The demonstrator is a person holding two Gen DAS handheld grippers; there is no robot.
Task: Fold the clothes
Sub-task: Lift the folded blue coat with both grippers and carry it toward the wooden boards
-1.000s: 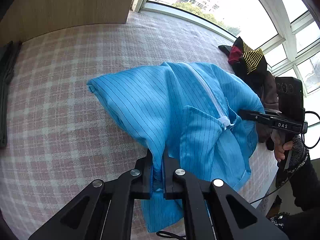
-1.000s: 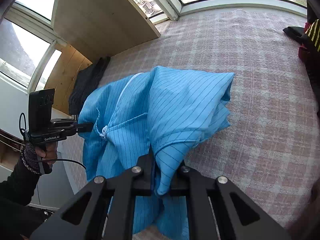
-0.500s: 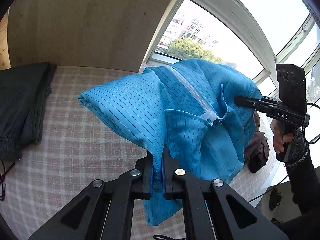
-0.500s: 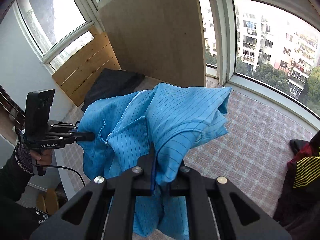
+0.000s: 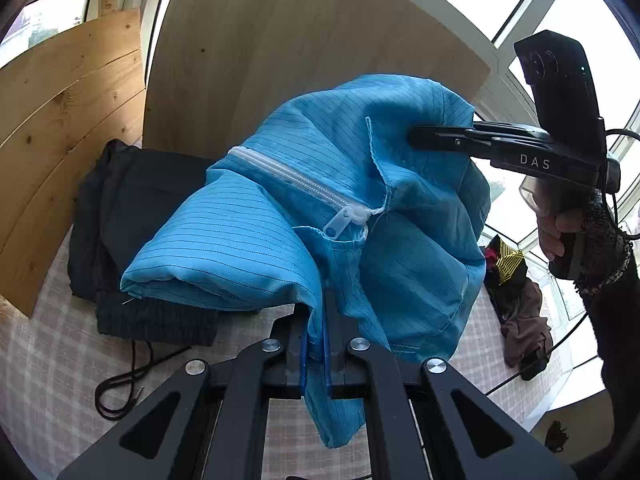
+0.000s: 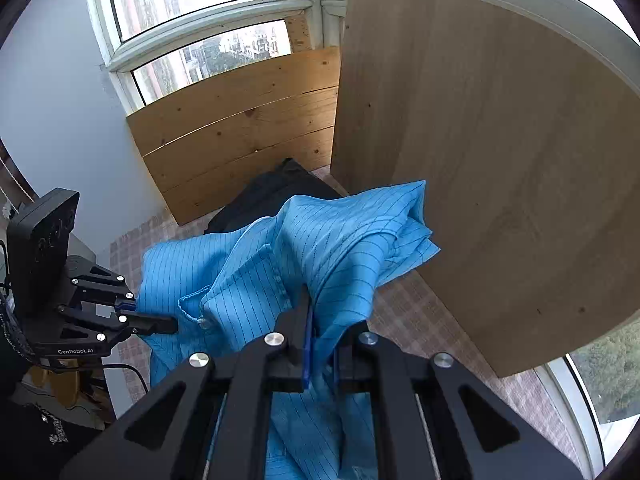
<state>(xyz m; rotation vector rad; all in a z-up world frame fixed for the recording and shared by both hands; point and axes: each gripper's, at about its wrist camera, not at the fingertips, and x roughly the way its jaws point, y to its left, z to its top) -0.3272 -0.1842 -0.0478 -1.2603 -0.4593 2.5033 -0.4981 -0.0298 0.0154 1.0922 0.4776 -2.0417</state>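
Observation:
A folded blue pinstriped garment (image 5: 248, 248) with a white zipper (image 5: 296, 184) hangs in the air between both grippers. My left gripper (image 5: 316, 320) is shut on its lower edge, cloth pinched between the pads. My right gripper (image 5: 416, 136) appears from the side in the left wrist view, clamped on the far upper edge. In the right wrist view the blue garment (image 6: 352, 240) drapes over my right gripper (image 6: 320, 320), which is shut on it, and my left gripper (image 6: 168, 324) grips its left side.
A stack of dark folded clothes (image 5: 132, 208) lies on the pink checked cloth (image 5: 52, 360) below, against wooden boards (image 5: 60, 128). A black cord (image 5: 128, 380) trails nearby. More dark and striped clothes (image 5: 516, 280) are heaped at the right. A gloved hand (image 5: 572, 216) holds the right gripper.
Both grippers have lifted the blue garment off the checked surface and carried it left, over the stack of dark folded clothes by the wooden boards.

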